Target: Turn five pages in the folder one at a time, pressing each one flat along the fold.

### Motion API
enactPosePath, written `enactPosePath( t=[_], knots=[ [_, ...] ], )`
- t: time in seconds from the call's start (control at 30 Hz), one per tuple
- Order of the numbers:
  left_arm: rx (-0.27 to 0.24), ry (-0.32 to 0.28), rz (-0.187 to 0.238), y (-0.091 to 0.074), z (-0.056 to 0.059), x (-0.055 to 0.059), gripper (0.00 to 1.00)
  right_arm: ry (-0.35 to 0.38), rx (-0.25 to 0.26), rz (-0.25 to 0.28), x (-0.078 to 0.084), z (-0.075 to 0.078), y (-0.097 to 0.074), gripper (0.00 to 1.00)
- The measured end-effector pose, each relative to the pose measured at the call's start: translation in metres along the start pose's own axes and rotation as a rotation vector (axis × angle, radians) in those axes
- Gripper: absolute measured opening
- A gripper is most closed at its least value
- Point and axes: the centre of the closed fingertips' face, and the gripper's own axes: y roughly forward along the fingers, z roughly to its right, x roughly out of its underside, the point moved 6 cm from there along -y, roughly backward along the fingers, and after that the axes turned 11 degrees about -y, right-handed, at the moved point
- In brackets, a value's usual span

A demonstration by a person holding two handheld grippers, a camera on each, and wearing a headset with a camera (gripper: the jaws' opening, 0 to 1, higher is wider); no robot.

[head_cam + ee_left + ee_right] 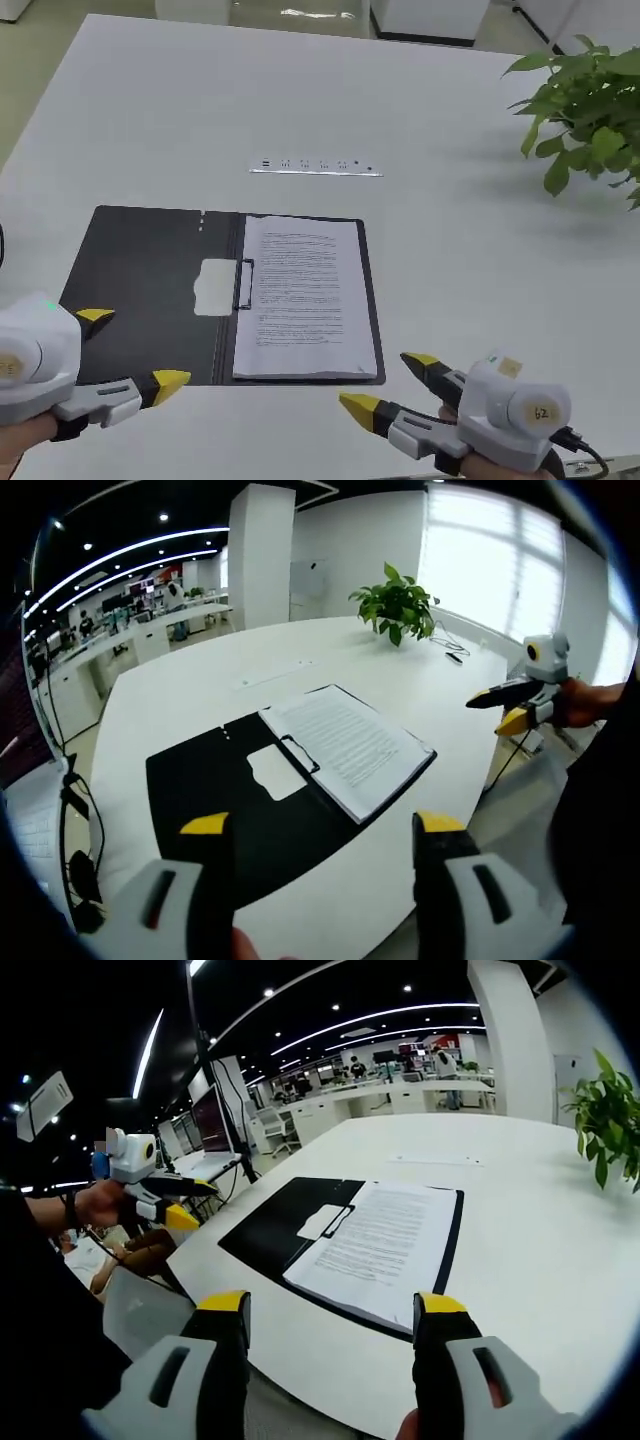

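Folder (150, 290) lies open and flat on the white bench (300, 90). Its black left cover is bare but for a pale label. The stack of pages (305, 295) sits wholly on the right half, with a clip (243, 285) beside the fold. Judgement: no page turned yet — the first of five is the step in hand.

Method for a clean turn:
- Take the top sheet alone at its free right edge or near corner, one jaw tip under and one over, so the sheets beneath are not lifted with it.
- Carry it in an arc over the fold onto the left cover.
- Run a jaw down the fold from far end to near end to press it flat.
- Use the other hand-held gripper to steady the remaining stack.

Risks: lifting two sheets at once, or creasing the paper away from the fold line. Cannot tell whether the clip clamps the sheets; if it does, a page may only bend.

Position: the folder lies ahead of both tools, its near edge close to the bench's near edge.
- Left hand-held gripper (133, 350) is at the folder's near left corner, jaws wide apart, holding nothing.
- Right hand-held gripper (390, 384) is over bare bench just off the stack's near right corner — apart from it, jaws spread, empty.
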Motion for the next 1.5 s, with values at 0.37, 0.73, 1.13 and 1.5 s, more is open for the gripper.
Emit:
enactPosePath(
  t=[0.37,0.73,1.13,1.5],
  knots=[
    [0.072,0.075,-0.017,0.042,0.024,-0.020,0.72,0.027,0.019,0.014,0.005,0.008,-0.007,0.65],
    [0.131,0.131,-0.037,0.082,0.049,-0.034,0.71,0.026,0.001,-0.006,0.014,0.015,-0.011,0.64],
    [0.194,0.162,-0.059,0.123,0.082,-0.043,0.71,0.013,-0.025,-0.011,0.013,0.024,-0.010,0.64],
    [0.186,0.141,-0.048,0.161,0.097,-0.049,0.70,0.012,-0.040,-0.019,0.015,0.033,-0.013,0.64]
  ],
)
